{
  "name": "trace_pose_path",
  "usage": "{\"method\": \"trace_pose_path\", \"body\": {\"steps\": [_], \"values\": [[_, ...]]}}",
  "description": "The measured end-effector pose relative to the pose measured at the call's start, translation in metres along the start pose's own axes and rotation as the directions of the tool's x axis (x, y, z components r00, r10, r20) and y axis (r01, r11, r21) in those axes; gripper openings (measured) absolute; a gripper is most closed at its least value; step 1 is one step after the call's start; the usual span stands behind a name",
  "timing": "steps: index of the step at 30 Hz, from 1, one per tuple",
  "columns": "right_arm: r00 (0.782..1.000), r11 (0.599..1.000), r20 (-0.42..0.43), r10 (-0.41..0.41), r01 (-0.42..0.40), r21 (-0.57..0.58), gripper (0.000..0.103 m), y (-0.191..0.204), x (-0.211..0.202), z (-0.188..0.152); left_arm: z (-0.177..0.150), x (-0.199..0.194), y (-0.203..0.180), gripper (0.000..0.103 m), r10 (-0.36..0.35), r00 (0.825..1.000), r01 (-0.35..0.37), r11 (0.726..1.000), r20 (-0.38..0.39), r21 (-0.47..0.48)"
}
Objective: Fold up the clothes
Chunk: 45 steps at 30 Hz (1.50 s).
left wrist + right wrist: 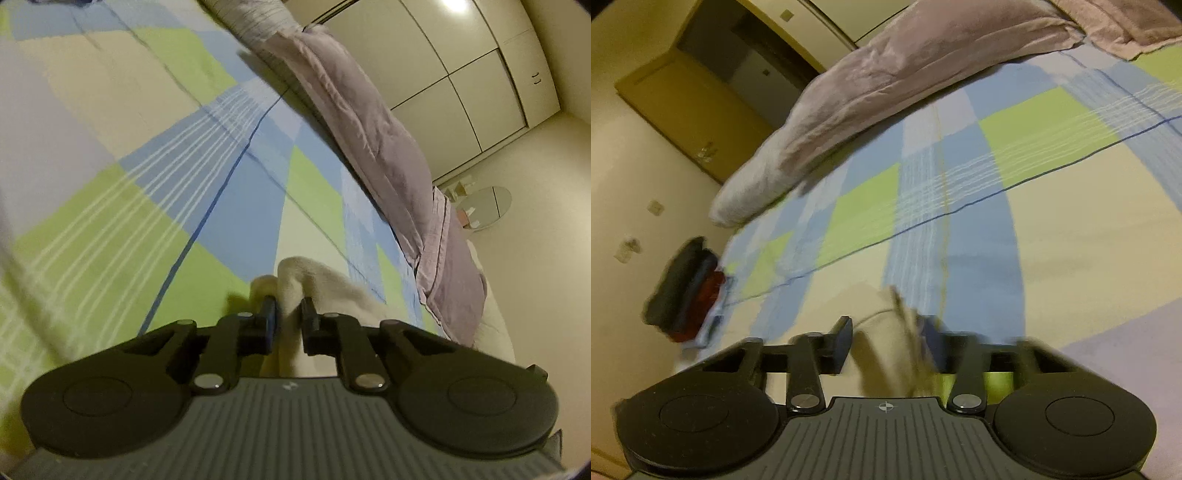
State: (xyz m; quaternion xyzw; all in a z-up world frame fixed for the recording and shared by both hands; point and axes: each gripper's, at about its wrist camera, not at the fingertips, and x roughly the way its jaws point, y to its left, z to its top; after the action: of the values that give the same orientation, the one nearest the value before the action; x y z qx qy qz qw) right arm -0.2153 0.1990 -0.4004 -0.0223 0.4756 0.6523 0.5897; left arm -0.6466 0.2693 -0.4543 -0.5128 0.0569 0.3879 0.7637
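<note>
Fingers (290,314) (886,339) of both grippers pinching cream cloth (317,280) over checked bedsheet (147,147).

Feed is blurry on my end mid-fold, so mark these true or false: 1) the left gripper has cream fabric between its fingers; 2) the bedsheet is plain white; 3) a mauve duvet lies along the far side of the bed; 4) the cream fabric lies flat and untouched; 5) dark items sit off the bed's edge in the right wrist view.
1) True: the left gripper pinches the cream fabric.
2) False: the bedsheet is checked blue, green and cream.
3) True: the mauve duvet lies there.
4) False: it is bunched up, and it also sits between the right gripper's fingers.
5) True: dark items sit there.
</note>
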Motion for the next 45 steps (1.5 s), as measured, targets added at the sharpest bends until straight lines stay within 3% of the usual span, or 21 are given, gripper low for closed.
{"method": "trace_pose_path", "body": {"steps": [4,7,9,12,14,17,19,22,25,35,38,40,41,42,43,45], "values": [[0.997,0.993,0.026,-0.075,0.077,-0.093,0.001,0.006,0.011,-0.007,-0.004,0.011,-0.01,0.009,0.077,0.997,-0.078,0.994,0.017,0.078],[0.995,0.988,-0.014,-0.102,0.1,-0.121,0.001,0.003,0.029,-0.014,-0.008,0.018,-0.017,0.019,0.175,0.985,-0.174,0.977,0.007,0.12],[0.994,0.987,-0.004,-0.111,0.109,-0.114,0.001,0.004,0.022,-0.012,-0.005,0.006,-0.031,0.018,0.218,0.974,-0.226,0.958,0.06,0.175],[0.989,0.982,0.05,-0.141,0.146,-0.119,0.003,0.01,0.0,-0.004,0.002,-0.016,-0.055,0.014,0.281,0.945,-0.314,0.924,0.168,0.22],[0.983,0.974,0.102,-0.152,0.166,-0.157,0.004,0.022,-0.015,-0.002,0.002,-0.017,-0.078,0.014,0.268,0.95,-0.304,0.909,0.157,0.286],[0.989,0.961,0.1,-0.113,0.134,-0.241,0.004,0.047,-0.019,-0.005,-0.009,0.004,-0.11,0.015,0.256,0.962,-0.271,0.868,0.093,0.417],[0.99,0.937,0.063,-0.123,0.137,-0.321,0.004,0.063,-0.006,-0.014,-0.02,0.028,-0.123,0.015,0.275,0.96,-0.267,0.833,0.056,0.484],[0.981,0.898,0.004,-0.193,0.178,-0.402,0.004,0.073,0.028,-0.031,-0.033,0.067,-0.12,0.016,0.37,0.928,-0.333,0.782,0.037,0.527],[0.972,0.884,-0.015,-0.236,0.209,-0.419,0.004,0.067,0.053,-0.04,-0.041,0.083,-0.114,0.016,0.412,0.909,-0.38,0.747,0.068,0.546],[0.955,0.824,0.005,-0.296,0.258,-0.505,0.003,0.074,0.066,-0.045,-0.037,0.073,-0.114,0.016,0.41,0.909,-0.387,0.767,0.072,0.513],[0.957,0.84,0.001,-0.291,0.256,-0.478,0.004,0.076,0.06,-0.041,-0.036,0.063,-0.122,0.013,0.409,0.909,-0.392,0.772,0.081,0.5],[0.966,0.874,0.012,-0.258,0.239,-0.424,0.004,0.075,0.041,-0.038,-0.042,0.039,-0.127,0.013,0.394,0.914,-0.389,0.789,0.094,0.476],[0.971,0.884,0.027,-0.239,0.229,-0.408,0.008,0.075,0.028,-0.04,-0.046,0.027,-0.13,0.013,0.387,0.917,-0.387,0.796,0.101,0.464],[0.975,0.891,0.044,-0.219,0.219,-0.399,0.031,0.075,0.013,-0.044,-0.053,0.013,-0.132,0.013,0.381,0.918,-0.385,0.802,0.106,0.456],[0.978,0.897,0.062,-0.199,0.208,-0.39,0.068,0.075,-0.002,-0.048,-0.061,0.001,-0.134,0.012,0.373,0.922,-0.379,0.808,0.106,0.451],[0.982,0.91,0.098,-0.16,0.186,-0.372,0.072,0.076,-0.031,-0.055,-0.079,-0.019,-0.137,0.013,0.355,0.93,-0.361,0.821,0.1,0.442]]}}
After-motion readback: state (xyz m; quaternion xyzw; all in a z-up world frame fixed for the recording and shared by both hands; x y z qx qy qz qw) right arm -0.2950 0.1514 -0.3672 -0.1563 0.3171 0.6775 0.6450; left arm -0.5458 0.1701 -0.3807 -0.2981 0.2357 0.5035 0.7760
